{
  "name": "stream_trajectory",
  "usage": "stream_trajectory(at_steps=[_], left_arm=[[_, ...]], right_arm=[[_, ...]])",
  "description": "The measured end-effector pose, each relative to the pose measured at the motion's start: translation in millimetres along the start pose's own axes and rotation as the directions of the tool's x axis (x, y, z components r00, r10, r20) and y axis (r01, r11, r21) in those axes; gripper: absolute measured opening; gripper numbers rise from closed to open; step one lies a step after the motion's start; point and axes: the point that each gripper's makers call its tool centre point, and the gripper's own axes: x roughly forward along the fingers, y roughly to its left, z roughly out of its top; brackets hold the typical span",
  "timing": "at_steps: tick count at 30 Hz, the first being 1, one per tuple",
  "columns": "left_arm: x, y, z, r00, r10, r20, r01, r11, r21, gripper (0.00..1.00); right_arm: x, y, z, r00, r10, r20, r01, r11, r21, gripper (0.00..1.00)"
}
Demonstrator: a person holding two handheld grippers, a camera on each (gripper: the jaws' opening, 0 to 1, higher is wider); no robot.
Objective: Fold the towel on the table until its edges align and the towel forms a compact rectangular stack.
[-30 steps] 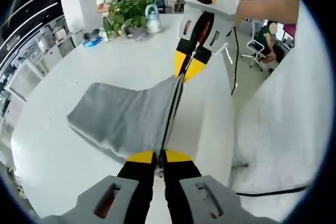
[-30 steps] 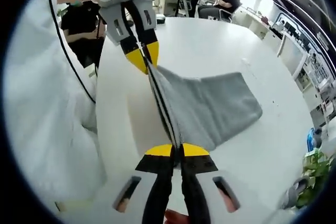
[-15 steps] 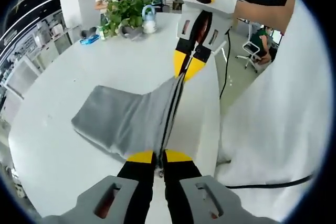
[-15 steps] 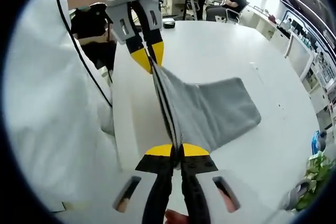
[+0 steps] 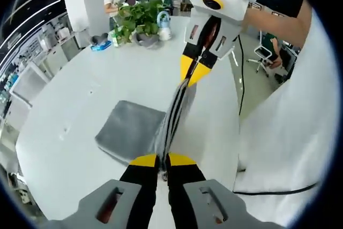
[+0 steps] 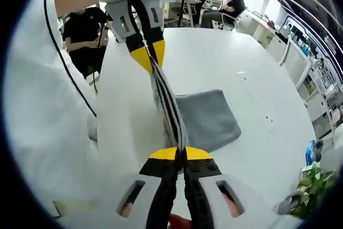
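**Grey towel stretched between two closed grippers above the white table**

In the left gripper view, the left gripper point(image 5: 162, 160) has its yellow-tipped jaws clenched on one end of the grey towel point(image 5: 134, 130). The right gripper point(image 5: 194, 71) comes in from the far side and grasps the other end. The edge of the towel runs tight between them, and the rest hangs down to the white table point(image 5: 80, 95), where it lies folded.

The left gripper view also shows a potted plant point(image 5: 136, 17) and a small blue object point(image 5: 101, 46) at the far edge of the table, and an office chair point(image 5: 263, 54) at the right. The right gripper view shows instead a black cable point(image 6: 67, 63) at the left, seated people point(image 6: 225, 9) behind the table, and the plant point(image 6: 313, 181) near the lower right.

I can read no writing on the grippers. The room is an open office with desks.
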Motion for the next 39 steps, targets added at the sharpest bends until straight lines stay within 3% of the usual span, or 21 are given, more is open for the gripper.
stream_trajectory(at_steps=[11,16,25,30,39], left_arm=[[17,59.1,22.6,0.999,0.051,0.014,-0.049,0.996,-0.078,0.05],[26,79.0,22.1,0.997,0.071,0.016,-0.068,0.988,-0.137,0.05],[51,117.3,10.2,0.992,0.127,0.001,-0.123,0.968,-0.219,0.06],[67,137.6,-2.9,0.991,0.134,-0.005,-0.129,0.939,-0.318,0.05],[95,166.0,-19.9,0.986,0.165,-0.01,-0.16,0.937,-0.312,0.05]], right_arm=[[15,-57,5.7,0.999,-0.045,-0.015,0.045,0.999,0.019,0.0],[25,-81,10.0,0.998,-0.067,-0.007,0.067,0.997,0.049,0.0],[56,-116,15.4,0.992,-0.123,-0.005,0.123,0.991,0.057,0.0],[78,-131,15.3,0.989,-0.145,-0.017,0.145,0.988,0.052,0.0],[117,-158,10.1,0.991,-0.135,-0.011,0.135,0.984,0.114,0.0]])
